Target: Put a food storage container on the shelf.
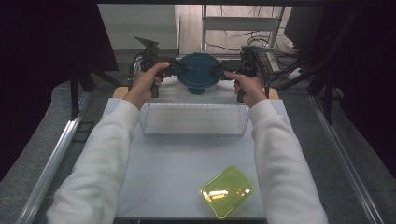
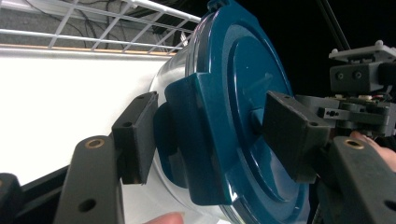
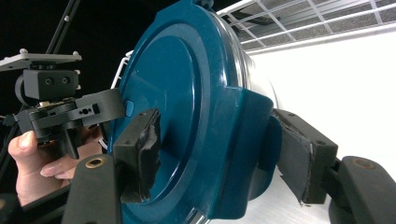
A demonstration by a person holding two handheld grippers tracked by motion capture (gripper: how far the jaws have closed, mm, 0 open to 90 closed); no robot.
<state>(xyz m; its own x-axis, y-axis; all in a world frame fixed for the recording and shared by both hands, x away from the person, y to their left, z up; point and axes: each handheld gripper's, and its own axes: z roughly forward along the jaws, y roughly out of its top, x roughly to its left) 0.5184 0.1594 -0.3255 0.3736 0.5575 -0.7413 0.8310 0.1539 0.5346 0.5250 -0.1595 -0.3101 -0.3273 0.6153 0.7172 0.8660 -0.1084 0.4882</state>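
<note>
Progress looks to be at the carrying stage: we have the round container with its blue lid [image 1: 199, 73] held up between both claws, over the far edge of the counter [image 1: 168, 177] and just beyond the wire basket [image 1: 194, 119]. Our left claw [image 1: 180, 68] grips the latch tab on the lid's left side; in the left gripper view one pad [image 2: 136, 135] sits under the tab against the clear wall and the other presses on the lid face. Our right claw [image 1: 218, 70] straddles the opposite latch tab, with pads on either side of it in the right gripper view [image 3: 140, 151], though whether they press firmly or have slackened we cannot tell for sure; we judge it is still bearing on the tab. The lid appears seated on the container, so what we take as done is the pick-up. Left, as we read it, is either setting the container down into the wire basket just in front of it or working the latches loose. The yellow-green lid [image 1: 227, 191] lies untouched near the counter's near edge, towards the right corner.
</note>
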